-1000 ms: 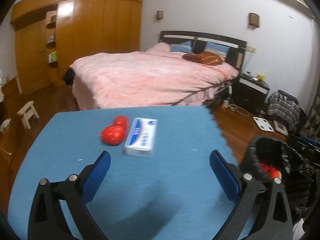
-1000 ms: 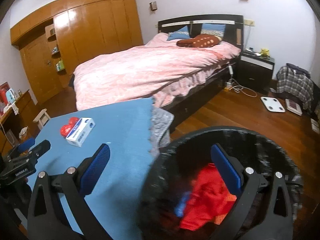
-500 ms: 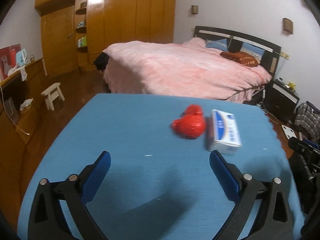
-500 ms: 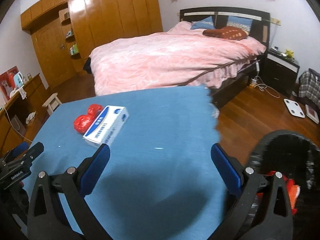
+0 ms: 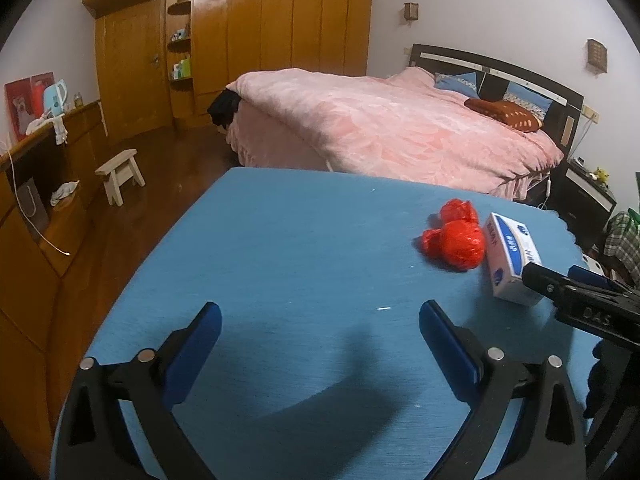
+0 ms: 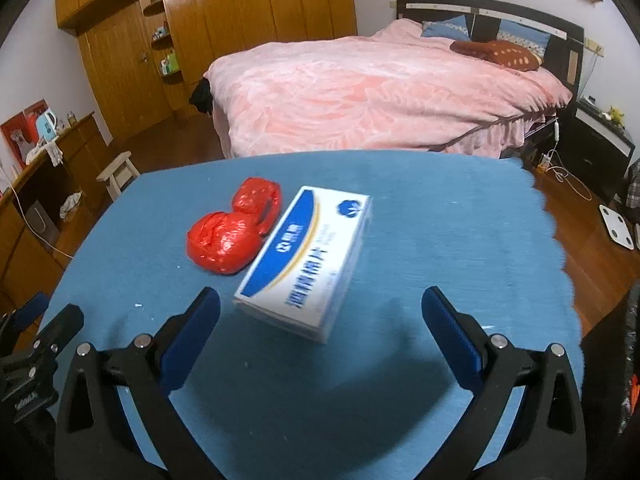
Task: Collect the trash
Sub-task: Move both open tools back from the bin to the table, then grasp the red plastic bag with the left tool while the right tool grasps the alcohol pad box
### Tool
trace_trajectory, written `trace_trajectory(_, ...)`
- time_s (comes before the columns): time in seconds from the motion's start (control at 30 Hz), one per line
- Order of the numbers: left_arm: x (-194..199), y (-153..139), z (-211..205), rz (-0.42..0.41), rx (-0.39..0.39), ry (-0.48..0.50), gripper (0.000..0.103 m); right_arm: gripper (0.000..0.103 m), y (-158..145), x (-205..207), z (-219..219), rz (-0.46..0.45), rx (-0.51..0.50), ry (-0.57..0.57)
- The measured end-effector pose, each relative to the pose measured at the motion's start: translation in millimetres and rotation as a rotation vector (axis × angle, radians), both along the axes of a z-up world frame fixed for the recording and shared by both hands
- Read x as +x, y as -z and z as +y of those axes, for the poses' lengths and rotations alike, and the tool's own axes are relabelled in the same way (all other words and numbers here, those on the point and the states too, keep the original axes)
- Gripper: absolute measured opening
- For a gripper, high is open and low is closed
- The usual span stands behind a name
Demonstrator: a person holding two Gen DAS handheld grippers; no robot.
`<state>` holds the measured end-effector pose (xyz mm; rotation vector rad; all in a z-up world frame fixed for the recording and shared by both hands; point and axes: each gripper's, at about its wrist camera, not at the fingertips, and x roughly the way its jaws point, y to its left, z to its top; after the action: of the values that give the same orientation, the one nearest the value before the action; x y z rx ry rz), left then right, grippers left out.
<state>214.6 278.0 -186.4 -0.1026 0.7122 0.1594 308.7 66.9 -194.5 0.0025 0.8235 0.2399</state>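
A white and blue box (image 6: pixel 310 256) lies on the blue table (image 6: pixel 440 220), just ahead of my right gripper (image 6: pixel 320 312), which is open and empty. Two crumpled red plastic bags (image 6: pixel 226 240) lie touching the box's left side. In the left wrist view the red bags (image 5: pixel 456 242) and the box (image 5: pixel 510 256) sit far right on the table (image 5: pixel 280 248). My left gripper (image 5: pixel 320 320) is open over bare blue cloth, well left of them. The right gripper's fingers (image 5: pixel 560 284) reach in beside the box.
A pink bed (image 6: pixel 380 88) stands beyond the table, with wooden wardrobes (image 6: pixel 240 20) behind it. A small white stool (image 5: pixel 120 174) is on the wooden floor at left. The black bin's rim (image 6: pixel 630 360) shows at the right edge. A white scale (image 6: pixel 618 226) lies on the floor.
My right gripper swung left from above the black bin to the table, close behind the box. My left gripper turned left, so bags and box slid to its right.
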Motion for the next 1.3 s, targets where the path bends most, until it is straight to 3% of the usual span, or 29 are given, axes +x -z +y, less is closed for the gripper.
trace_trajectory(0.23, -0.6, 6.0, 10.8, 0.006, -0.036, -0.019, 0.097, 0.098, 12.6, 9.5, 8.8, 0.029, -0.045, 0.009)
trace_trajectory(0.5, -1.8, 7.7, 10.8, 0.000, -0.042, -0.019, 0.097, 0.098, 13.7, 5.8, -24.3, 0.030, -0.078, 0.058)
trace_trajectory(0.83, 0.7, 8.4, 3.7, 0.006, -0.030, -0.010, 0.097, 0.097, 14.9, 20.3, -13.3, 0.018, -0.047, -0.029)
trace_trajectory(0.87, 1.2, 8.8, 3.4, 0.008, -0.029, -0.010, 0.097, 0.094, 15.8, 21.9, -11.5, 0.022, -0.047, -0.032)
trace_trajectory(0.93, 1.6, 9.7, 3.8, 0.012, -0.029, -0.011, 0.097, 0.074, 19.0, 26.9, -8.7, 0.047, -0.047, -0.041)
trace_trajectory(1.1, 3.8, 10.8, 2.0, 0.018, -0.024, -0.010, 0.097, 0.054, 21.6, 30.9, -6.8, 0.070, -0.043, -0.048)
trace_trajectory(1.3, 7.0, 11.6, -4.9, 0.021, -0.019, 0.002, 0.097, 0.053, 18.9, 25.7, -12.6, 0.057, -0.001, -0.063)
